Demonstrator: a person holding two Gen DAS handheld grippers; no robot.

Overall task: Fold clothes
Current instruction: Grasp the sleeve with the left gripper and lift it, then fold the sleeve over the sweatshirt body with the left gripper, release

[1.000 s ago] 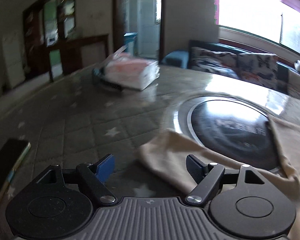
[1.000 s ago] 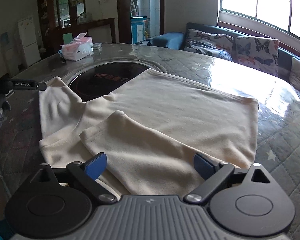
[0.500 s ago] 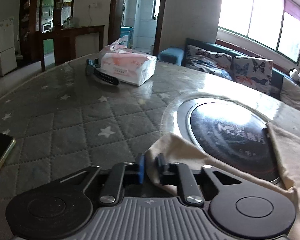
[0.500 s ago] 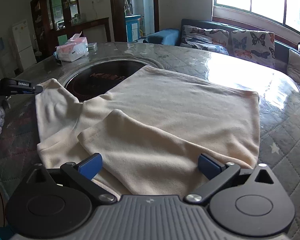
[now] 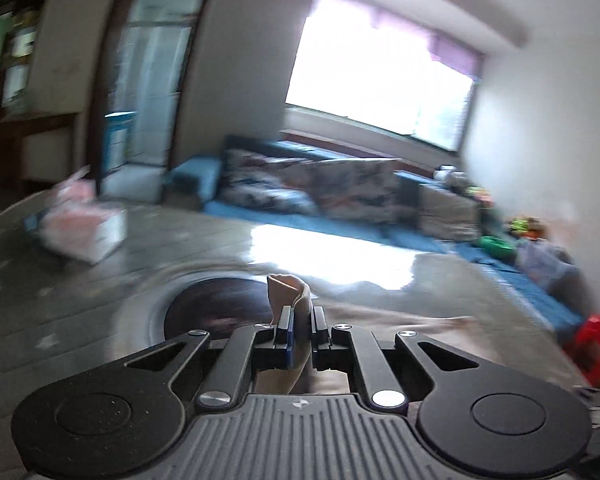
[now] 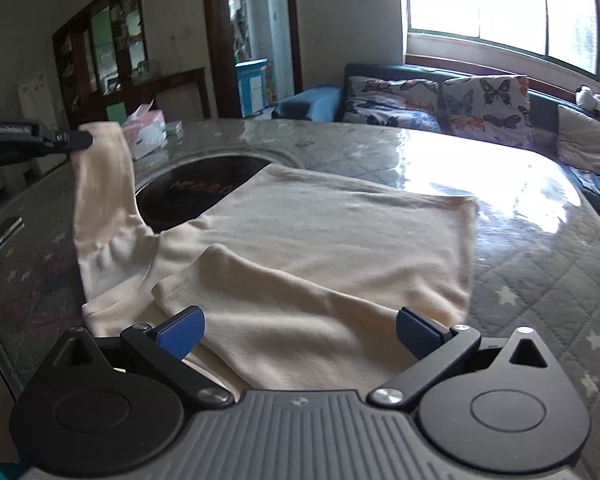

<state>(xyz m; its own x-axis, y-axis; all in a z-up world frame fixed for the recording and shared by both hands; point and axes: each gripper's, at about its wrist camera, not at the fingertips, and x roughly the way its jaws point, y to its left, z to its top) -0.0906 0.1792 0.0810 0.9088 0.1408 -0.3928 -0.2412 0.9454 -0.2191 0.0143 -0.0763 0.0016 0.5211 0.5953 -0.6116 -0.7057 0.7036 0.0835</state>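
A cream long-sleeved shirt (image 6: 332, 232) lies spread on the quilted table (image 6: 540, 280), one sleeve folded across its near part. My left gripper (image 5: 300, 320) is shut on the cuff of the other sleeve (image 5: 290, 292). In the right wrist view it (image 6: 82, 138) holds that sleeve (image 6: 104, 192) up off the table at the left. My right gripper (image 6: 298, 328) is open and empty, low over the shirt's near edge.
A dark round glass inset (image 6: 196, 192) sits in the table under the shirt's far left part. A pink tissue box (image 6: 146, 136) stands at the far left, a phone (image 6: 2, 232) lies near the left edge. A sofa with cushions (image 6: 440, 100) is beyond.
My left gripper closed on the sleeve cuff, then lifted it off the table and swung right. My right gripper stayed open over the shirt's near edge.
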